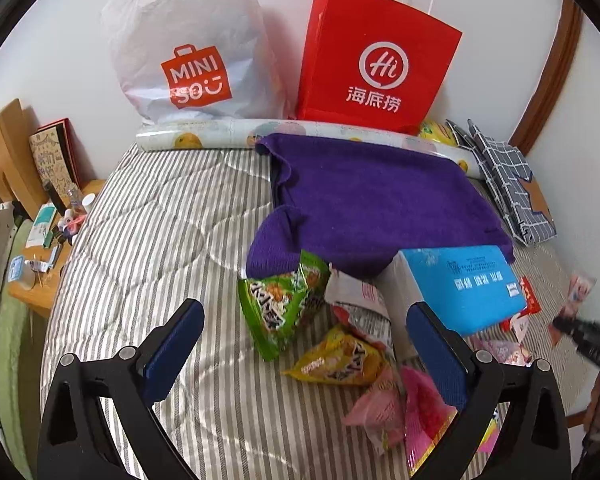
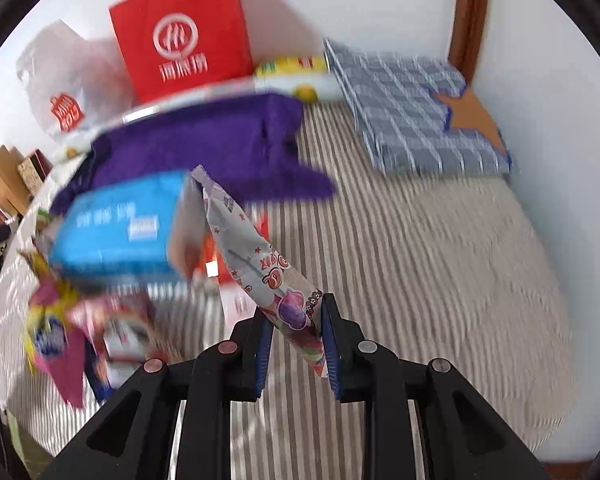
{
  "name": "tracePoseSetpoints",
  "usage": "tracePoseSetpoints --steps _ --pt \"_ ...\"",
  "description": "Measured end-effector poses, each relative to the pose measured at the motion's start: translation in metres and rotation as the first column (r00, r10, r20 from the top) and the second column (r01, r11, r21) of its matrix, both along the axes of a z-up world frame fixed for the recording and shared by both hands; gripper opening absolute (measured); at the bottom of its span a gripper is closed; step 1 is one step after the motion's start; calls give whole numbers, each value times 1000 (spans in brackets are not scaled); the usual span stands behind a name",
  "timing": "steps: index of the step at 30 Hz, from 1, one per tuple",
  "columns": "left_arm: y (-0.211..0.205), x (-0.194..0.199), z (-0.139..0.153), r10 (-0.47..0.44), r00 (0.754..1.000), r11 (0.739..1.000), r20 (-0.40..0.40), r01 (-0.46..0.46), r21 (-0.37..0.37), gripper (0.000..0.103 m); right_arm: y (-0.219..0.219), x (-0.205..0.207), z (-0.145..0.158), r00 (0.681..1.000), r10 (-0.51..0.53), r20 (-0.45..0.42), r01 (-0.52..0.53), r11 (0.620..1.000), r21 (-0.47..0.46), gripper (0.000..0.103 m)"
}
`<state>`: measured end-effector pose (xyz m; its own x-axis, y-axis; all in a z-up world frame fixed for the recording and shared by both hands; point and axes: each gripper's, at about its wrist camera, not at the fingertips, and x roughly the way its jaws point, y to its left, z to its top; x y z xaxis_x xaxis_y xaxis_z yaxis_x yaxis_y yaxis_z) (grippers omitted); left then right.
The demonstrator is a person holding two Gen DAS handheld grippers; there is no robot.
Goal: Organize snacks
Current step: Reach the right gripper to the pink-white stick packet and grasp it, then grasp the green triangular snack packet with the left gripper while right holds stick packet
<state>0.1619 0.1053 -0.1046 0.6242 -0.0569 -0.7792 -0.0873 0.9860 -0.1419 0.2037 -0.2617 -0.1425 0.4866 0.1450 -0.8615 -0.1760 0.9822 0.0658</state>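
Observation:
My right gripper (image 2: 294, 320) is shut on a long pale snack packet (image 2: 256, 260) with a purple cartoon print, lifted off the striped bed (image 2: 420, 260). My left gripper (image 1: 304, 320) hangs open above a heap of snacks: a green packet (image 1: 280, 304), a yellow packet (image 1: 340, 364), pink packets (image 1: 416, 408) and a red-and-white packet (image 1: 360, 300). A blue box (image 1: 464, 284) lies to the right of the heap, beside the right finger. In the left wrist view the right gripper (image 1: 572, 328) shows blurred at the right edge with a packet.
A purple cloth (image 1: 372, 200) lies behind the snacks. A red paper bag (image 1: 380, 60) and a white plastic bag (image 1: 188, 48) stand against the wall behind a printed roll (image 1: 204, 136). A checked folded cloth (image 2: 412, 108) lies at the right. A cluttered wooden bedside table (image 1: 48, 248) is at the left.

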Motion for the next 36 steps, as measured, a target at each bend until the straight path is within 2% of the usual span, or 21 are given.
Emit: tracePoseSetpoints --steps 3,8,17,23,29,33,36 --pt "2 -3 0 10 1000 1000 -5 -10 7 101 -8 1 -17 997 -38 -60 41 998 48 25" --pt "6 -7 3 30 1000 999 -6 -30 13 101 -17 13 -24 996 -84 -31 87 991 102 27" --pt "14 1 -4 52 998 998 -27 -51 23 101 -24 43 -43 994 -106 -42 111 982 155 28" --pt "22 12 -14 58 997 998 -53 -59 -7 101 -19 52 -48 994 -103 18 101 988 121 28" --pt "23 29 -29 61 995 998 -79 -60 16 99 -11 50 -52 989 -114 96 109 992 57 28" --pt "31 40 -37 81 991 997 -107 -83 -11 92 -12 48 -53 988 -115 101 111 993 45 28" --pt "28 52 -44 56 990 998 -132 -59 -16 90 -11 49 -53 988 -119 100 115 992 47 28"
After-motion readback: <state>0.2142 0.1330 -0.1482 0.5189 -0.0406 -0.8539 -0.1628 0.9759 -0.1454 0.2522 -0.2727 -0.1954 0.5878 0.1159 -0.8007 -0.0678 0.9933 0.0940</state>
